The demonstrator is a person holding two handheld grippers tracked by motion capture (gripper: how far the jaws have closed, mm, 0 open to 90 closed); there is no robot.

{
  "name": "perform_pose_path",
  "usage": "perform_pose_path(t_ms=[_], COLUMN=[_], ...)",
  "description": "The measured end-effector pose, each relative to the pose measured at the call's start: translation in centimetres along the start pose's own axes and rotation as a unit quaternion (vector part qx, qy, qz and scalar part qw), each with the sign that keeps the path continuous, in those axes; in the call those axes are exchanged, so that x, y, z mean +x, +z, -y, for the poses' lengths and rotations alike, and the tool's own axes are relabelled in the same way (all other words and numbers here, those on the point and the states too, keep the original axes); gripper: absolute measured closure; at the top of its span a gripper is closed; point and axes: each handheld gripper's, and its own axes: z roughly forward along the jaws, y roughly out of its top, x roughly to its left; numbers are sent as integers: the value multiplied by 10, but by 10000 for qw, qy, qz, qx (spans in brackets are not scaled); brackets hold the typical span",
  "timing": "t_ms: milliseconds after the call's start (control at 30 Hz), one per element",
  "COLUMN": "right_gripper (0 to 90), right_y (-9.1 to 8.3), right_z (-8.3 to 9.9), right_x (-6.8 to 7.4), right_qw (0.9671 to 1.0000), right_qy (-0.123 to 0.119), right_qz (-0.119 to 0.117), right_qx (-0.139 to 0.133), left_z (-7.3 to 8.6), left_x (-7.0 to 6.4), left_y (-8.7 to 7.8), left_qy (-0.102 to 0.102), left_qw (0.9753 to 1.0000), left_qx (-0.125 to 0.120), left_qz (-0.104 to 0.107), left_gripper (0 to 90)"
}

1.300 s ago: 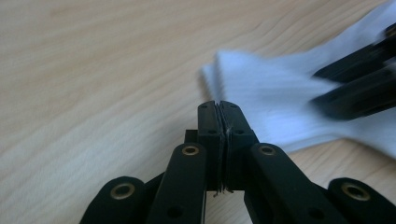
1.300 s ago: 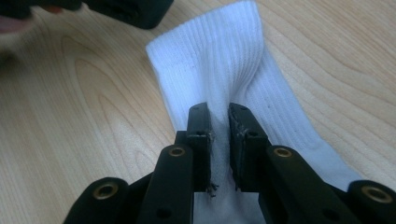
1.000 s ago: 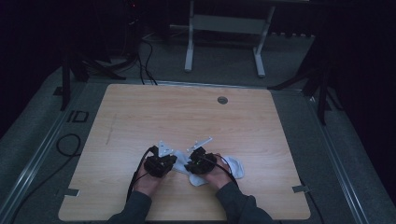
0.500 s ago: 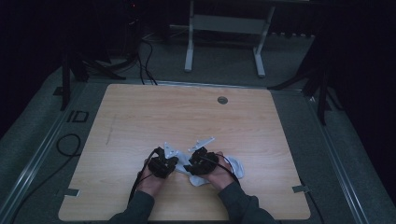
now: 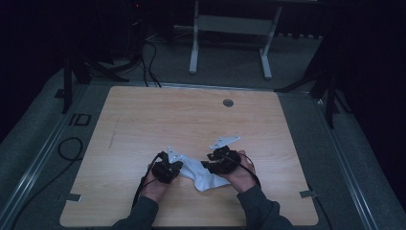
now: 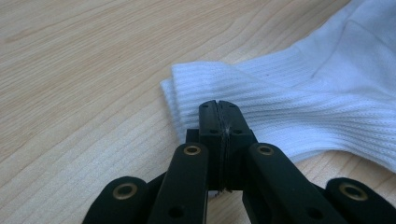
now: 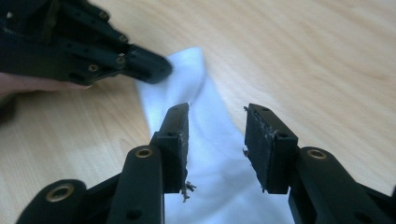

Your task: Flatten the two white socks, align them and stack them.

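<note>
A white sock (image 5: 205,175) lies flat on the wooden table (image 5: 167,120) near its front edge, between my two grippers. My left gripper (image 5: 178,165) is at the sock's left end. In the left gripper view its jaws (image 6: 218,103) are pressed shut over the ribbed cuff (image 6: 303,102), and I see no fabric between them. My right gripper (image 5: 207,164) is at the sock's right part. In the right gripper view it (image 7: 217,109) stands open just above the sock (image 7: 210,154), which runs under the gap toward the left gripper (image 7: 161,70).
A small round grommet (image 5: 228,102) sits in the table near its far edge. Behind the table stand a metal frame (image 5: 230,24) and cables (image 5: 148,62) on the floor. Bare wood spreads across the far half and both sides.
The sock, bunched under and right of the right hand before, now lies spread between the grippers. The right gripper has shifted slightly to the right.
</note>
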Motion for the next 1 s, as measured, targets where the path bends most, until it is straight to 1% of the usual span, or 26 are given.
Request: perform_pose_path(t_ms=[200,400,467,567,767,833,933,967,1000], right_gripper=[600,610,640,663,671,671,670,670,662], right_y=[-18,-28,-30,-32,-34,-33,-30,-30,-27], right_z=[1,9,13,20,35,40,48,48,55], right_x=[-14,-26,-30,-35,-45,-48,-52,-52,-55], right_qw=[9997,9991,9987,9983,9965,9960,9948,9948,9936], right_qy=[119,222,226,296,411,474,483,483,531], right_qz=[174,328,450,492,714,745,857,857,913], right_qx=[-158,-162,-103,-38,108,156,281,281,394], left_z=[0,0,1,1,1,1,1,1,1], left_x=[0,0,0,0,0,0,0,0,0], left_y=[0,0,0,0,0,0,0,0,0], left_qy=[-26,-21,-21,-34,-81,-87,-102,-102,-107], left_qw=[10000,10000,10000,10000,10000,10000,9999,9999,9999], left_qx=[-4,-6,-7,2,-30,-31,-42,-42,-46], left_qz=[13,4,-2,10,9,13,23,23,24], left_gripper=[889,889,889,889,890,889,889,889,889])
